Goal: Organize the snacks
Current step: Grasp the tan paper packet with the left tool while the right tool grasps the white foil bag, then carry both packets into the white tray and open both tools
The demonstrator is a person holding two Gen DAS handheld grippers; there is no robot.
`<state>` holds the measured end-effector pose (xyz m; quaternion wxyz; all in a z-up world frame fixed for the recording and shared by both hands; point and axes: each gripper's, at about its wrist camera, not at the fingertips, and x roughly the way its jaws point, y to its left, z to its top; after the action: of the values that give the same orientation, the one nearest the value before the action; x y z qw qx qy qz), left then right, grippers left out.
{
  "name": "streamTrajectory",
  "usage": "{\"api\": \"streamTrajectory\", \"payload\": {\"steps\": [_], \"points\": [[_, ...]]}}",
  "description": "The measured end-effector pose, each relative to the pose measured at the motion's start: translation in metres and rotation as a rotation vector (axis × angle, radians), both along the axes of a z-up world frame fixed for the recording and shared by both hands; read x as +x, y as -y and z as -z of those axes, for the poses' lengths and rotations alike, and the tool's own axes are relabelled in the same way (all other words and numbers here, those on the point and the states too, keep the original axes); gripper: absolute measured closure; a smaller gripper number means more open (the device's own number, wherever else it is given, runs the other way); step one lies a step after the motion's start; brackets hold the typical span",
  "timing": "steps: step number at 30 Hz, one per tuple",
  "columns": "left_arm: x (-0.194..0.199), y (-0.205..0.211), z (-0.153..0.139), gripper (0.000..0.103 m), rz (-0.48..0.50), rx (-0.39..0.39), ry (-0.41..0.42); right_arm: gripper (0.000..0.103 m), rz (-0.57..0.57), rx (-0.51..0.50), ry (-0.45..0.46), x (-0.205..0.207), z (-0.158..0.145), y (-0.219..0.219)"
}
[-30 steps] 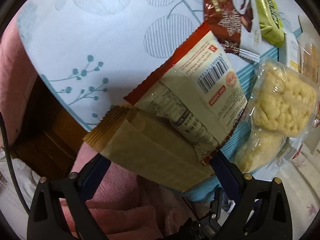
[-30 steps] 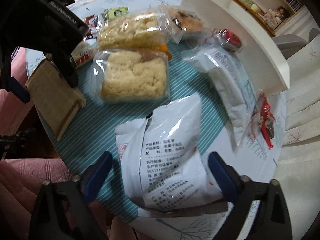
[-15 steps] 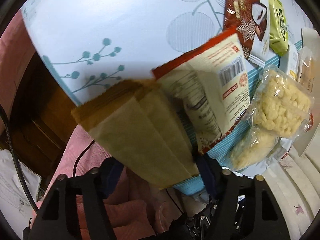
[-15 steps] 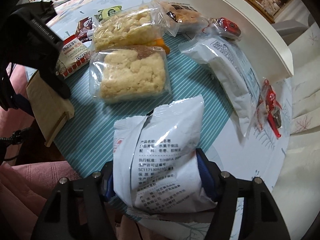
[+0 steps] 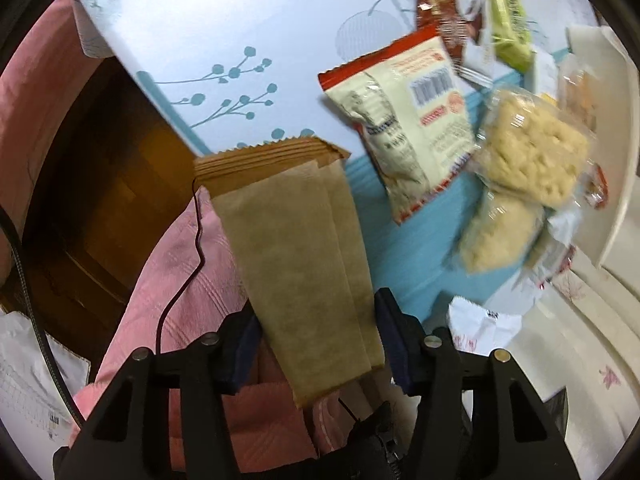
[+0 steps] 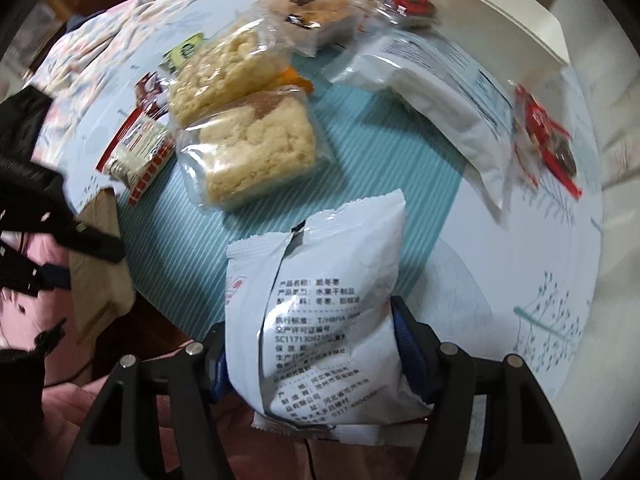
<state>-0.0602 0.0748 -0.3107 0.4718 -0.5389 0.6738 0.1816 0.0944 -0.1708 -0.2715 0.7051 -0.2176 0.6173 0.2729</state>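
Observation:
My left gripper (image 5: 316, 344) is shut on a flat brown paper packet (image 5: 296, 248) and holds it off the table's near edge, over a pink cloth. My right gripper (image 6: 316, 344) is shut on a white foil snack bag (image 6: 320, 300) with black print, lifted just above the table. In the right wrist view the brown packet (image 6: 100, 272) and the left gripper (image 6: 52, 256) show at the left. On the table lie a red-edged snack bag (image 5: 416, 136), two clear packs of pale rice cakes (image 6: 252, 148), a long white bag (image 6: 436, 88) and small red wrapped sweets (image 6: 544, 140).
A round table with a pale patterned cloth (image 5: 208, 12) and a teal striped mat (image 6: 360, 152) holds the snacks. A white tray wall (image 6: 460, 4) stands at the far right. A brown and a green packet (image 5: 508, 28) lie at the back. A dark wooden floor (image 5: 100, 184) lies below.
Both grippers have closed on their packets. The left has pulled the brown packet back off the red-edged bag and the table edge. The right has lifted the white bag.

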Motion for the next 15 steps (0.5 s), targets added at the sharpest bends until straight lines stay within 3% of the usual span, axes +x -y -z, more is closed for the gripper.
{"api": "streamTrajectory", "payload": {"steps": [6, 7, 8, 9, 15], "points": [[0.019, 0.014, -0.034, 0.055, 0.076, 0.03, 0.034, 0.036, 0.106, 0.061, -0.055, 0.029, -0.021, 0.019], [0.022, 0.013, -0.039, 0.065, 0.094, 0.037, 0.032, 0.036, 0.117, 0.073, -0.059, 0.033, -0.026, 0.021], [0.025, 0.016, -0.046, 0.086, 0.119, 0.038, 0.033, 0.036, 0.133, 0.095, -0.064, 0.037, -0.032, 0.024], [0.027, 0.017, -0.052, 0.09, 0.137, 0.04, 0.033, 0.036, 0.142, 0.108, -0.067, 0.038, -0.039, 0.029], [0.047, 0.016, -0.094, 0.091, 0.235, 0.069, 0.123, 0.036, 0.201, 0.199, -0.02, 0.05, -0.074, 0.042]]}}
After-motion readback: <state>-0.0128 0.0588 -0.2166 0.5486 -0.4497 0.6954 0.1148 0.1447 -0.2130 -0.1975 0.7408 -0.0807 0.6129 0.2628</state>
